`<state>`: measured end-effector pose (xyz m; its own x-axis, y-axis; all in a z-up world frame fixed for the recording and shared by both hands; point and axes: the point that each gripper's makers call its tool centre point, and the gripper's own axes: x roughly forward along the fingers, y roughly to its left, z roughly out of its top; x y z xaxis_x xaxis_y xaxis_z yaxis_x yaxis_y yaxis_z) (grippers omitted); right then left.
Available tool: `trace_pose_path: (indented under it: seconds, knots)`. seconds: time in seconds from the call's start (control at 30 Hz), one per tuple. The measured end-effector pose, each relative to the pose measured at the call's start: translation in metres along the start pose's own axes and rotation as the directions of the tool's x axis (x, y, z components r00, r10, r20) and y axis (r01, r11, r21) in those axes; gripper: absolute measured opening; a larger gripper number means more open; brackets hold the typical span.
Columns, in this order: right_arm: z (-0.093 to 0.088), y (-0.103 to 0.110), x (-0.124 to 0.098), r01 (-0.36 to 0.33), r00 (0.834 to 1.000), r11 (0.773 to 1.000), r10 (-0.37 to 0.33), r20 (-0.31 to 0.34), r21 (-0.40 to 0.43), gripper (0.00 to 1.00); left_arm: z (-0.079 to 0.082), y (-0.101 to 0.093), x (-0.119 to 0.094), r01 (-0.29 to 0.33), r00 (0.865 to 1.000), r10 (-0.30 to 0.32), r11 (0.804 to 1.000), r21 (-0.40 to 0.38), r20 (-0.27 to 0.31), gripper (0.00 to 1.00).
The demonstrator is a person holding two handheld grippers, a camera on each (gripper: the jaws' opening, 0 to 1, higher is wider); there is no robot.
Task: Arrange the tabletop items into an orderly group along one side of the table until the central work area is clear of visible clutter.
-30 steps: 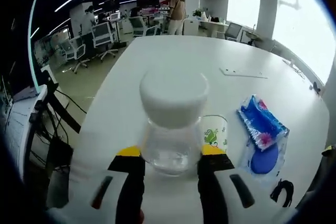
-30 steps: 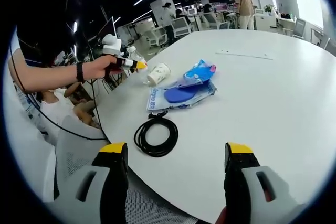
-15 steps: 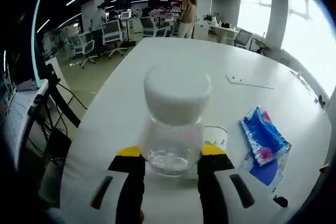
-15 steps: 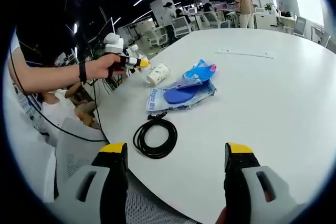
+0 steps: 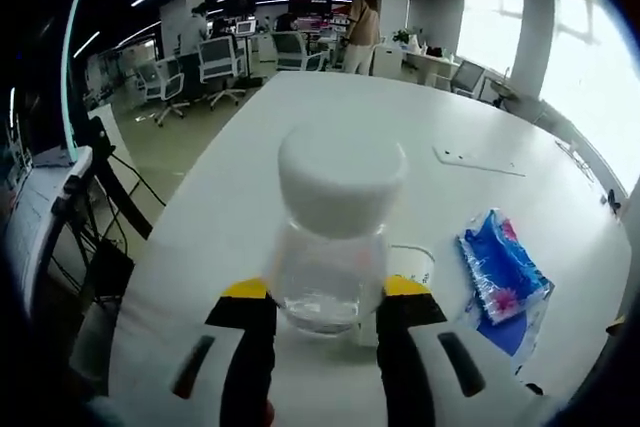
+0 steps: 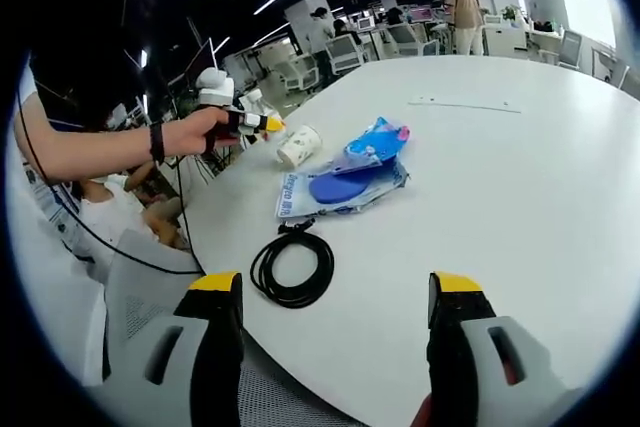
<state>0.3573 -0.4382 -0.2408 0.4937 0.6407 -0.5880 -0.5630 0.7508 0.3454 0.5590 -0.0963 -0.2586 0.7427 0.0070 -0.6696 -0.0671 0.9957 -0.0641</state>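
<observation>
— Since you can see along the left gripper [image 5: 324,299], what sits between its yellow-tipped jaws?

— A clear glass jar with a smooth, rounded white lid [image 5: 334,242], clamped at its lower body. Just behind it to the right stands a white paper cup with a green print [image 5: 412,269], and farther right lies a crinkly blue plastic packet with a pink flower [image 5: 502,265], on the glossy white round table [image 5: 330,117].

— And the right gripper [image 6: 332,299]?

— Its jaws stand wide apart, holding nothing. Ahead, slightly left, lies a coiled black cable [image 6: 292,267]; beyond it the blue packet, then the cup lying tilted, with the jar-holding hand [image 6: 196,131] at far left.
</observation>
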Motion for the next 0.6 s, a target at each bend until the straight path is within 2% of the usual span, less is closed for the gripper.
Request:
trace_pose_path:
  seconds: [0.33,0.5,0.6]
  knots:
    - [0.001,0.001,0.001,-0.002,1.000,1.000,0.002,0.004,0.002,0.76,0.000,0.001,-0.002,0.026,1.000,-0.026,0.999,-0.030,0.007,0.40]
    - [0.004,0.000,0.000,0.000,1.000,1.000,0.000,0.015,0.000,0.76,0.002,0.000,-0.006,0.037,0.999,-0.036,0.998,-0.045,0.025,0.46]
    - [0.005,0.000,-0.001,-0.001,1.000,1.000,0.001,0.018,-0.005,0.77,0.004,0.003,-0.012,0.045,0.998,-0.042,0.997,-0.069,0.038,0.46]
